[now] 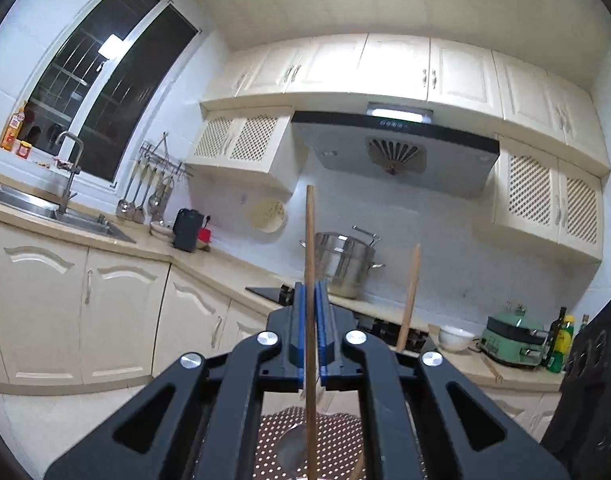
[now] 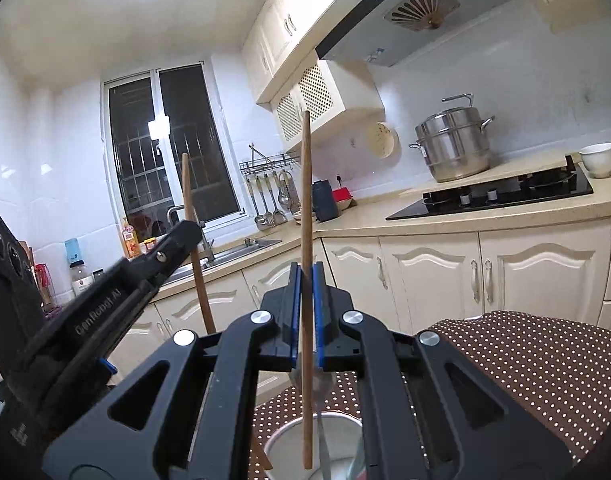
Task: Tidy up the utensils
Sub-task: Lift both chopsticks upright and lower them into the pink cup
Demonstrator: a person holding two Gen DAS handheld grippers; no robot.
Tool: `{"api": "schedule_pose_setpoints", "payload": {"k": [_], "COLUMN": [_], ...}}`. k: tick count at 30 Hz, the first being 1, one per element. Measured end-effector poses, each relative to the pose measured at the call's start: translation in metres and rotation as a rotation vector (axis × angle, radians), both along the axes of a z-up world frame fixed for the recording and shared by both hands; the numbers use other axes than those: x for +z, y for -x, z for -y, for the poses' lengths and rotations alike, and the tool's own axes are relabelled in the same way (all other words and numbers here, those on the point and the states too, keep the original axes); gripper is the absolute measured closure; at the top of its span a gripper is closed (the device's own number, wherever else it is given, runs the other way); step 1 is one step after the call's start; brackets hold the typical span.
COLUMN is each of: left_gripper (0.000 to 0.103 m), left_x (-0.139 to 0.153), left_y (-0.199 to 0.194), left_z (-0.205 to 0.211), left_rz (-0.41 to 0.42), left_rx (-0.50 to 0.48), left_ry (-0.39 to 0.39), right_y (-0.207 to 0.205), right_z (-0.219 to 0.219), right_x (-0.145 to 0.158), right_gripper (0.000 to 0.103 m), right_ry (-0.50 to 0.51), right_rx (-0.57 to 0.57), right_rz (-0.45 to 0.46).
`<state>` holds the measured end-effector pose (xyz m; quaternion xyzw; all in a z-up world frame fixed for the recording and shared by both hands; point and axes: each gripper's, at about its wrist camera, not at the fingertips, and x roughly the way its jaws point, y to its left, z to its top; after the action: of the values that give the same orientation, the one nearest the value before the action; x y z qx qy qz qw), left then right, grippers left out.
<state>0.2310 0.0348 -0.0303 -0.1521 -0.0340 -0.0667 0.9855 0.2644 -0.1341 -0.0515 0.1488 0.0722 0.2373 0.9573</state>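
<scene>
In the left wrist view my left gripper (image 1: pixel 311 294) is shut on a long wooden utensil handle (image 1: pixel 310 240) that stands upright between its blue pads. A second wooden handle (image 1: pixel 410 292) stands upright to its right. The right wrist view shows my right gripper (image 2: pixel 305 276) shut on that upright wooden handle (image 2: pixel 305 200), whose lower end hangs over a white cup (image 2: pixel 289 440) with a metal spoon (image 2: pixel 319 390) in it. To the left, the left gripper (image 2: pixel 185 234) holds its wooden handle (image 2: pixel 193 240). The cup stands on a brown polka-dot cloth (image 2: pixel 525 360).
A beige counter runs along the wall, with a steel sink (image 1: pixel 45 208), a black hob (image 2: pixel 505 196) and a tall steel pot (image 2: pixel 453 148). Ladles hang on a wall rack (image 2: pixel 269 200). A white bowl (image 1: pixel 457 338), a green appliance (image 1: pixel 513 340) and bottles (image 1: pixel 559 340) stand at the right.
</scene>
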Motion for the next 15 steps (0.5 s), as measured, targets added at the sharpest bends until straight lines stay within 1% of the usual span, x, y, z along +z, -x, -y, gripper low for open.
{"api": "schedule_pose_setpoints", "payload": {"k": [2,6,12,15], "left_gripper": [0.098,0.098,0.098,0.098], "left_x": [-0.008,-0.018,-0.029,-0.034], "left_y": [-0.005,-0.009,-0.003,0.005], "left_z": [0.001,0.000,0.001,-0.002], "left_rz": [-0.029,-0.059,-0.096,-0.111], "left_rx": [0.002,0.003,-0.009,-0.012], "left_ry": [-0.007,-0.011,-0.035,-0.023], "right_y": [-0.001,0.002,0.011,0.017], "right_z": [0.000,-0.002,-0.003,-0.003], "right_x": [-0.004,-0.008,-0.009,-0.011], "right_gripper": [0.097,0.097,0.097,0.097], "right_ry": [0.006,0.026,0.051,0.064], "right_rx": [0.001,0.006,0.012,0.012], "right_rz": [-0.008,-0.017,-0.026,-0.037]}}
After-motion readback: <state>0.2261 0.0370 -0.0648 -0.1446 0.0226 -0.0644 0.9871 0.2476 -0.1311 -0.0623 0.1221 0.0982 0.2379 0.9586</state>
